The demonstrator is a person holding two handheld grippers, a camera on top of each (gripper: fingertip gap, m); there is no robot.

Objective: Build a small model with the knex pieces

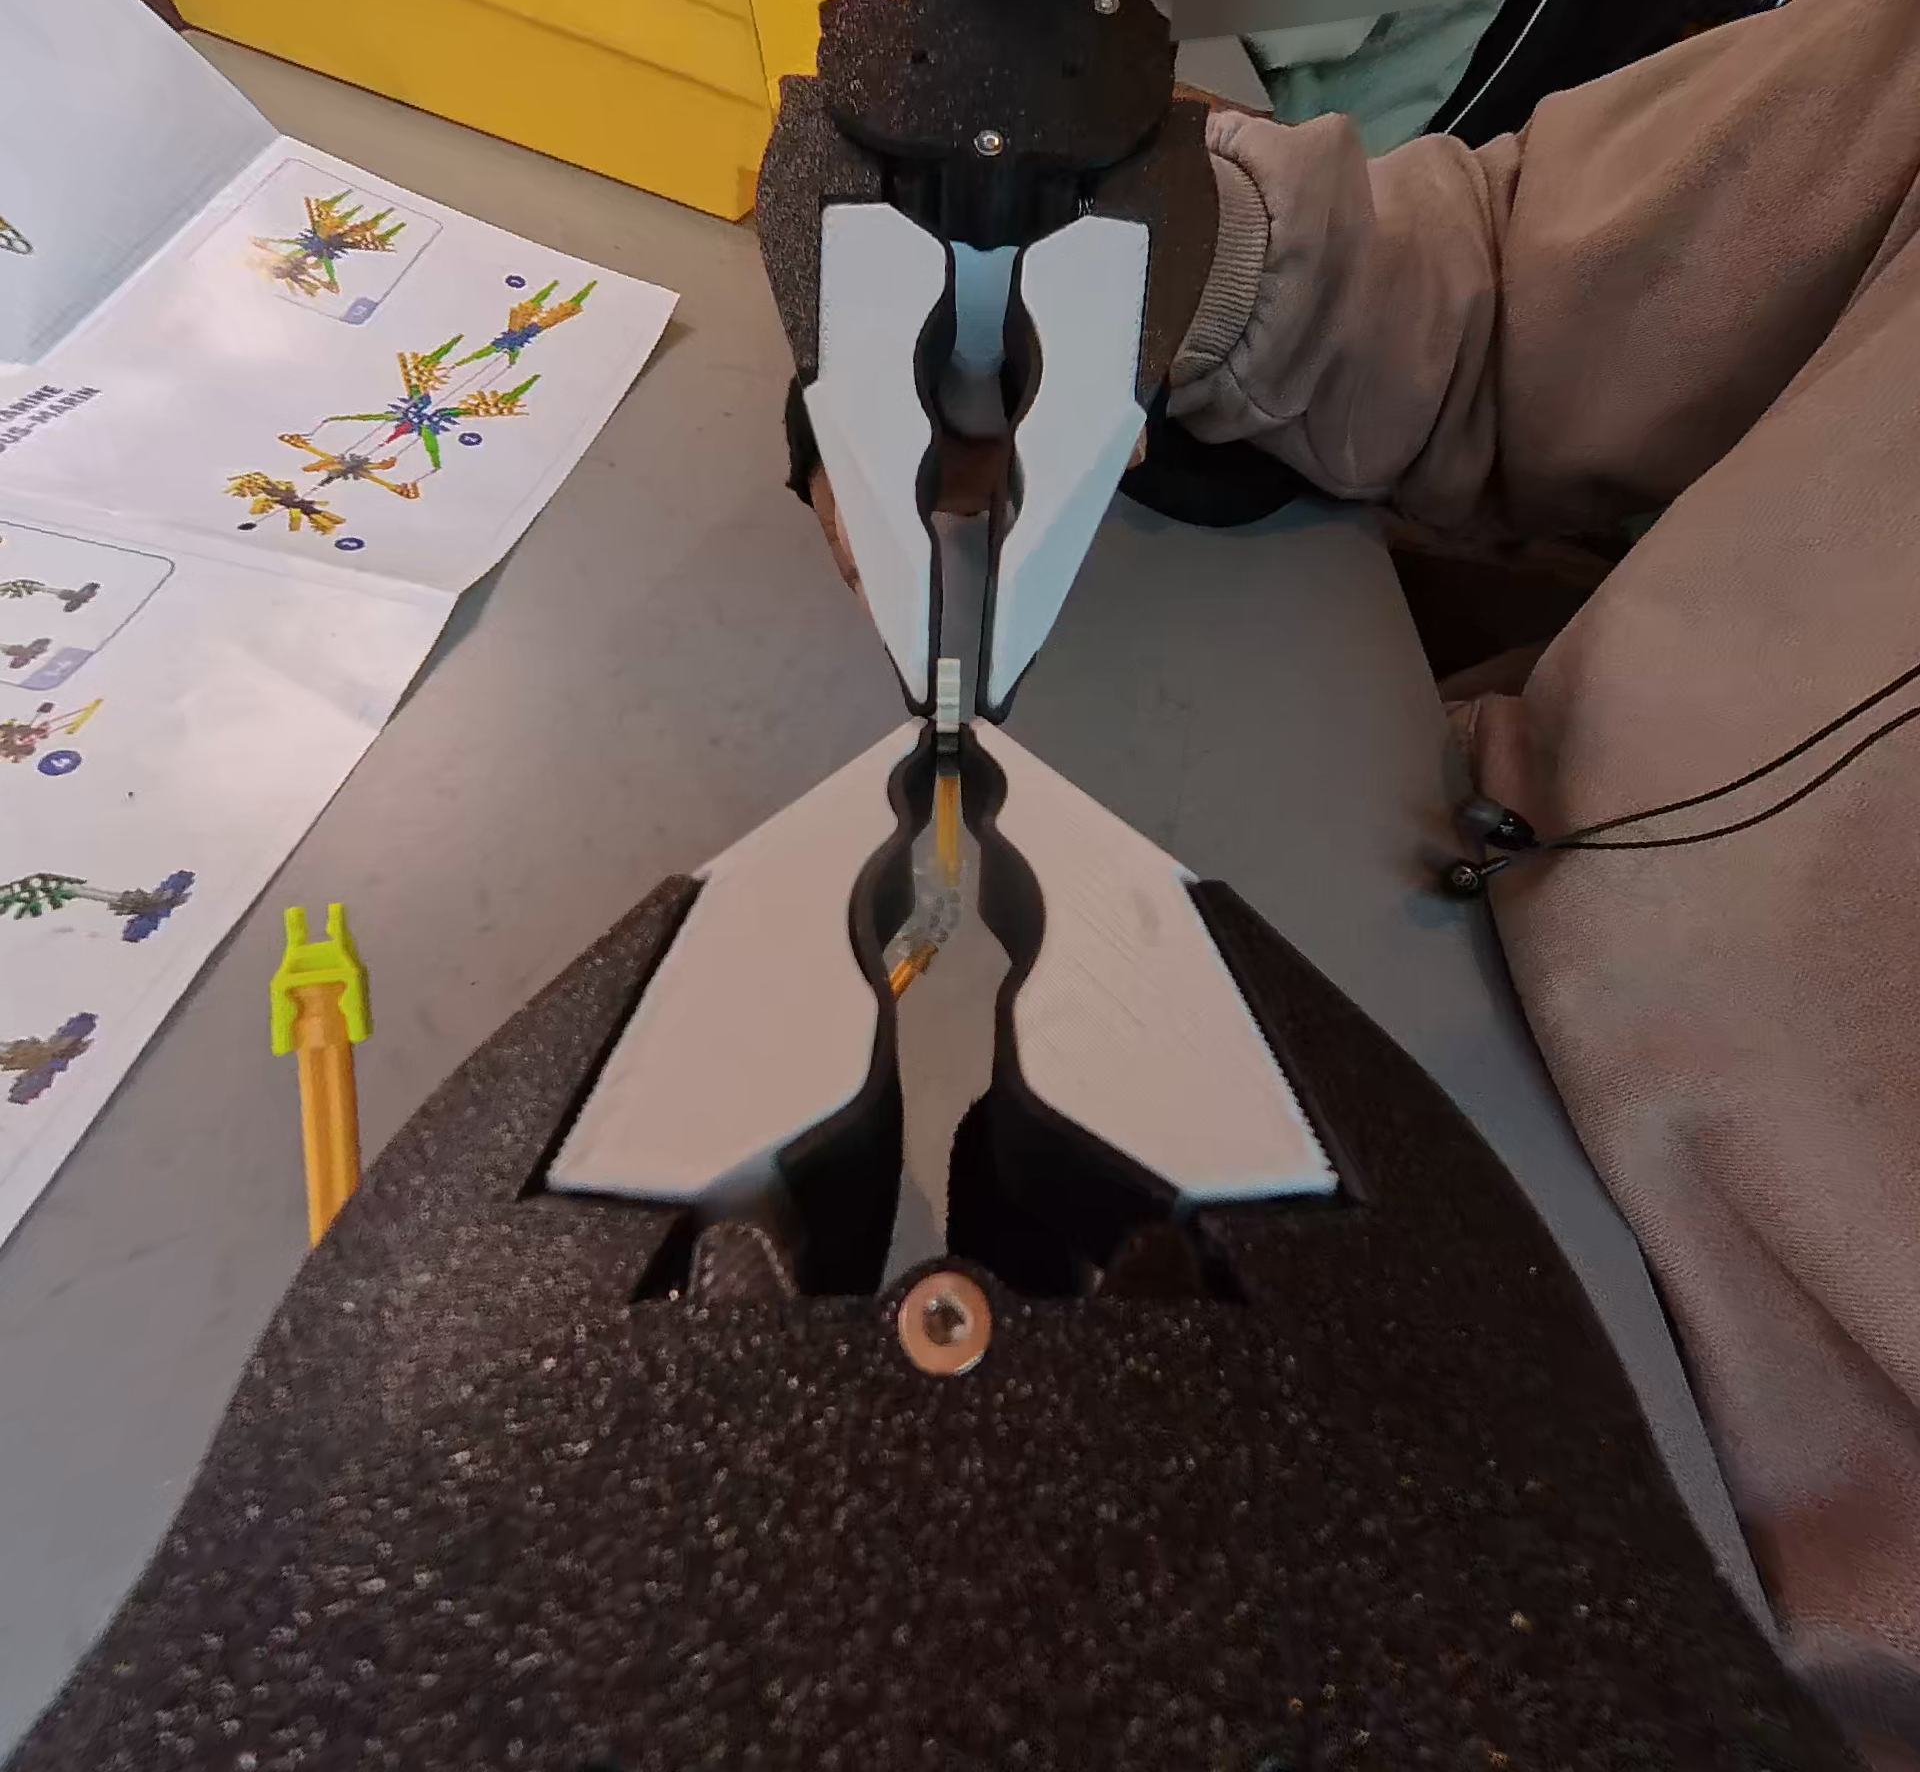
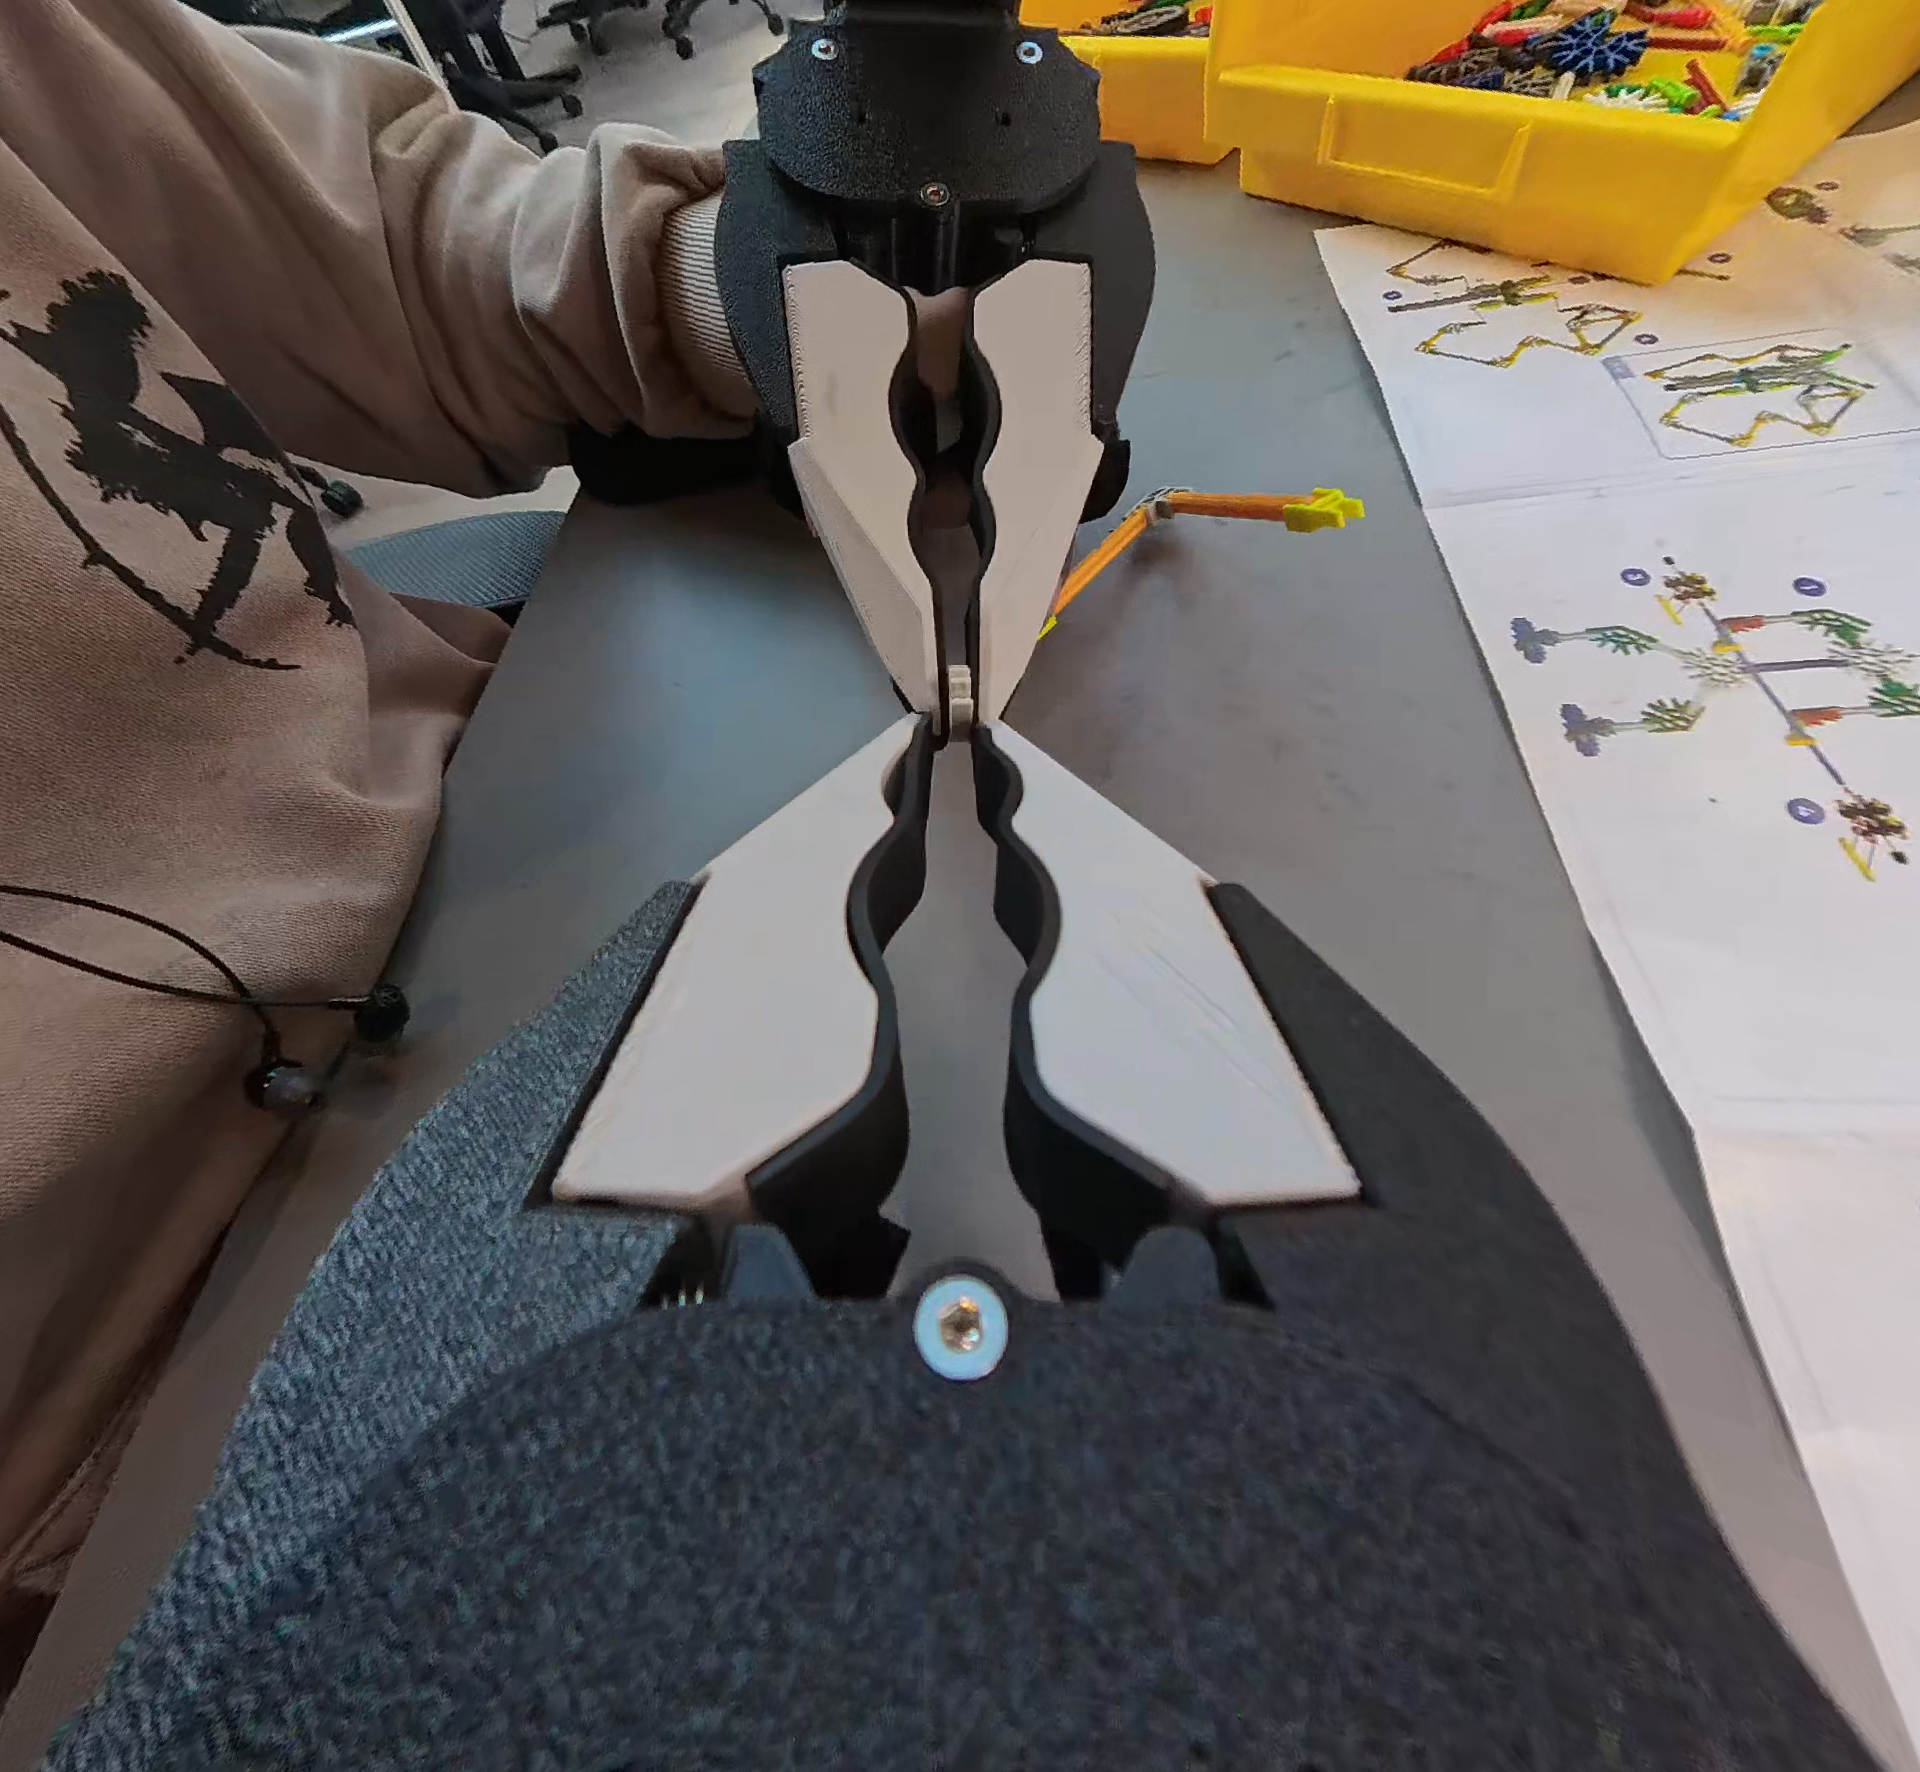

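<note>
My two grippers meet tip to tip above a grey table [image 1: 644, 683]. My left gripper [image 1: 948, 735] is shut on an orange rod [image 1: 948, 823] that runs back between its fingers to a clear connector [image 1: 935, 912] and a second orange rod. That chain ends in a yellow-green clip [image 1: 317, 979], which also shows in the right wrist view [image 2: 1320, 509]. My right gripper [image 2: 954, 730] is shut on a small white connector [image 2: 958, 692]. The connector [image 1: 951, 692] sits right at the rod's front end. The far gripper in each view is the other one: right [image 1: 951, 699], left [image 2: 958, 673].
Yellow bins [image 2: 1455, 133] with many coloured building pieces stand at the table's back. Printed instruction sheets [image 1: 343, 392] [image 2: 1714, 683] lie beside the grippers. A person's beige sleeves [image 1: 1558, 320] [image 2: 312, 268] and a black cord with beads [image 1: 1486, 849] are close by. Only a small space, under 4 cm, lies between the two pairs of fingers.
</note>
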